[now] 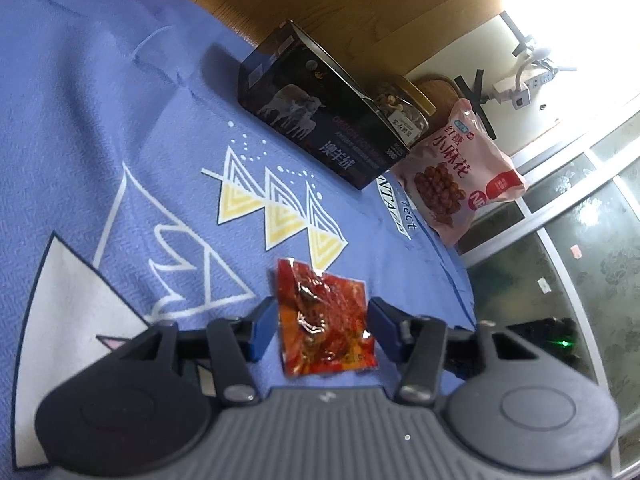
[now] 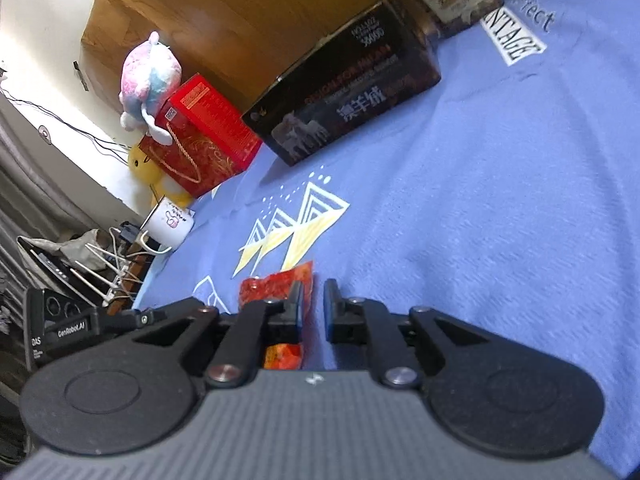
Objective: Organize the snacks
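The left hand-held gripper (image 1: 320, 328) hovers low over a blue cloth printed with white and yellow triangles (image 1: 120, 120) that covers the bench. Its blue-padded fingers (image 1: 262, 328) are spread wide on either side of a small red-orange transparent snack packet (image 1: 326, 320) lying flat on the cloth; neither pad clearly touches the packet.

Further back on the cloth stands a black rectangular cardboard box with sheep pictures and white lettering (image 1: 320, 116). Just behind its far end sits a clear round jar of nuts with a gold lid (image 1: 402, 106), and beside that leans a pink plastic bag of fried dough twists (image 1: 460, 168), near the edge of the bench.

In the right wrist view, the right hand-held gripper (image 2: 312, 312) also sits low over the cloth, its fingers (image 2: 332, 312) drawn close with a narrow gap between them and nothing held in that gap. The snack packet (image 2: 276, 288) lies just behind and under its left finger. The black box (image 2: 344, 88) lies well ahead, with a red gift box with gold cord handle (image 2: 200, 136) to its left, a pink and blue plush toy (image 2: 150, 76) above it, and a white enamel mug (image 2: 170, 222) near the cloth's edge.
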Available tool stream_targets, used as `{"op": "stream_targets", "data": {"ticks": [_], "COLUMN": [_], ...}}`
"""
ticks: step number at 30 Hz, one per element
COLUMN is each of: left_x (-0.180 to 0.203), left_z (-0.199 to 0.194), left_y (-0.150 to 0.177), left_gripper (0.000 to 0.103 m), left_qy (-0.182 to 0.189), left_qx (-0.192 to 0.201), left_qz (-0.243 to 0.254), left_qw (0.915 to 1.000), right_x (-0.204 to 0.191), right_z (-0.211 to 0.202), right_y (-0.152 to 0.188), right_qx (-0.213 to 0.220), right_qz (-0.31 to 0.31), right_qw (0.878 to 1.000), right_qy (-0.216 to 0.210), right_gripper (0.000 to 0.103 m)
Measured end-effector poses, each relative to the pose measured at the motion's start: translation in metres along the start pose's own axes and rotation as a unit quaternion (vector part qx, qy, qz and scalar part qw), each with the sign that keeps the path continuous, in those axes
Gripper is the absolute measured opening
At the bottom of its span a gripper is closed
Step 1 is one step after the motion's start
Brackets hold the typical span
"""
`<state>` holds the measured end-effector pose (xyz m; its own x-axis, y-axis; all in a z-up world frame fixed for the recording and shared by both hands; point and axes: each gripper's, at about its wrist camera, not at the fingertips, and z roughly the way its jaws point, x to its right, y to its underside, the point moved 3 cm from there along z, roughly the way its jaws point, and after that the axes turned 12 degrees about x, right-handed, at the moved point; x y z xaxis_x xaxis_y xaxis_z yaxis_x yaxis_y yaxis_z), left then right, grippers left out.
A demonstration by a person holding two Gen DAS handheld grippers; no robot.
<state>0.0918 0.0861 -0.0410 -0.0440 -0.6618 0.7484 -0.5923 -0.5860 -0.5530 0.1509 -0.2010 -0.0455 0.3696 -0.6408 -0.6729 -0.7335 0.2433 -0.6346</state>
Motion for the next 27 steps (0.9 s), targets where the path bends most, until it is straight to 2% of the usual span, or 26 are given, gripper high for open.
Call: {"op": "stream_targets", "data": {"ticks": [4,6,10,15,18,22,27], "left_x": [0.005,0.008,0.007,0.002,0.005,0.013,0.028], "left_z": [0.002,0.002,0.001,-0.004,-0.01,-0.013,-0.008], "left_y": [0.004,0.005,0.005,0.005,0.013,0.033,0.051], "left_gripper": [0.05,0.05,0.052,0.055,0.059,0.059,0.058], "left_qy": [0.001,-0.002,0.002,0.014,0.029,0.068,0.087], "left_qx": [0.002,0.004,0.005,-0.008,-0.025,-0.065,-0.091], "left_qz": [0.013,0.022,0.022,0.009,0.015,0.014,0.02], "left_qw": [0.9999,0.9997,0.9997,0.9998,0.9992,0.9954,0.9919], "right_x": [0.002,-0.001,-0.004,0.01,0.014,0.016,0.02], "right_z": [0.009,0.008,0.003,-0.016,-0.036,-0.059,-0.069], "right_y": [0.004,0.007,0.016,0.021,0.03,0.041,0.049], "right_qx": [-0.022,-0.019,-0.025,-0.017,-0.019,-0.017,-0.002], "right_qz": [0.036,0.022,0.024,0.088,0.098,0.091,0.108], "right_qw": [0.999,0.999,0.998,0.995,0.993,0.994,0.992], "right_qy": [-0.032,-0.033,-0.043,-0.052,-0.056,-0.057,-0.069], "right_gripper": [0.013,0.013,0.003,0.003,0.003,0.002,0.002]}}
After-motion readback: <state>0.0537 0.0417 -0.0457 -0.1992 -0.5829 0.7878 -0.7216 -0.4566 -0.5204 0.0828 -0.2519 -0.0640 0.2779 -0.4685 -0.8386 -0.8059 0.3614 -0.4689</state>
